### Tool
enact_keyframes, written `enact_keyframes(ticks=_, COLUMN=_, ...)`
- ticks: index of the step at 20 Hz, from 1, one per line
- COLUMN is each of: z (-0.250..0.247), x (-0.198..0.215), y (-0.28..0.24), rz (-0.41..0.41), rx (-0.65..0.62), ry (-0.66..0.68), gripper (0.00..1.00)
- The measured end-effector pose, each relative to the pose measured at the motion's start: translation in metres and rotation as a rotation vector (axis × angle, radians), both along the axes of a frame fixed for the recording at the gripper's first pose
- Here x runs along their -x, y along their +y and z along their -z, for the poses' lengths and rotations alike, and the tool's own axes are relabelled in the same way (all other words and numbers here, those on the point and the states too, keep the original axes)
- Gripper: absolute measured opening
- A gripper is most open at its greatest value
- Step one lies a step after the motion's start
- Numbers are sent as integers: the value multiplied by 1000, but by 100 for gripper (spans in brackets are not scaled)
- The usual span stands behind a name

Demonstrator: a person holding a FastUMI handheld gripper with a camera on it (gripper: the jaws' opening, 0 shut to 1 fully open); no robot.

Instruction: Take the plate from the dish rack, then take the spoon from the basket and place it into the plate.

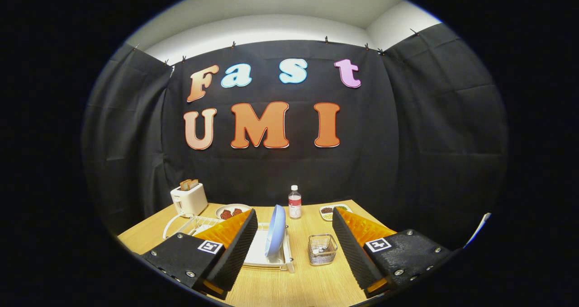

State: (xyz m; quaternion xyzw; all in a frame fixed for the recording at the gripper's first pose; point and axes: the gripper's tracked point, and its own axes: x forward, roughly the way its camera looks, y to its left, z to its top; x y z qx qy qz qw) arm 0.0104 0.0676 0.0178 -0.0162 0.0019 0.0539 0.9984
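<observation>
- One gripper (295,248) hovers above the near part of the counter (298,284), its two fingers spread wide apart with nothing between them.
- One blue plate (275,231) stands on edge in one white dish rack (260,252), just ahead of the fingers and nearer the left one.
- One small wire basket (322,249) sits on the counter just right of the rack, between the fingers; something metallic lies in it, too small to identify as the spoon.
- One plastic bottle (295,201) stands upright beyond the plate.
- Two dishes of food sit at the far edge: a round one (231,211) left of the bottle, a rectangular one (334,210) right of it.
- One white toaster (188,199) with two slices of bread (188,184) stands at the far left.
- The counter is light wood-grain; black cloth walls enclose it, with a white wall and ceiling above.
</observation>
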Motion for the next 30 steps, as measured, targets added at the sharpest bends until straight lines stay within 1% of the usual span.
enact_keyframes(ticks=4, z=0, x=-10, y=3, rz=-5, rx=-12, ry=8, gripper=99)
enact_keyframes(ticks=7, z=4, x=-31, y=9, rz=-7, rx=-7, ry=34, gripper=99)
enact_keyframes(ticks=9, z=6, x=-48, y=16, rz=-22, rx=-4, ry=62, gripper=99)
enact_keyframes(ticks=12, z=18, x=-78, y=36, rz=-76, rx=-1, ry=131, gripper=99)
enact_keyframes(ticks=14, z=25, x=-102, y=43, rz=-85, rx=19, ry=164, gripper=99)
enact_keyframes(ticks=17, z=50, x=-132, y=52, rz=-95, rx=67, ry=239, gripper=99)
enact_keyframes(ticks=19, z=68, x=-150, y=55, rz=-96, rx=93, ry=289, gripper=99)
enact_keyframes(ticks=23, z=103, x=-181, y=54, rz=-57, rx=94, ry=403, gripper=99)
enact_keyframes(ticks=26, z=127, x=-195, y=56, rz=-38, rx=90, ry=489, gripper=99)
enact_keyframes(ticks=29, z=146, x=-200, y=62, rz=-32, rx=113, ry=544, gripper=99)
enact_keyframes(ticks=30, z=151, x=-200, y=65, rz=-34, rx=119, ry=562, gripper=93)
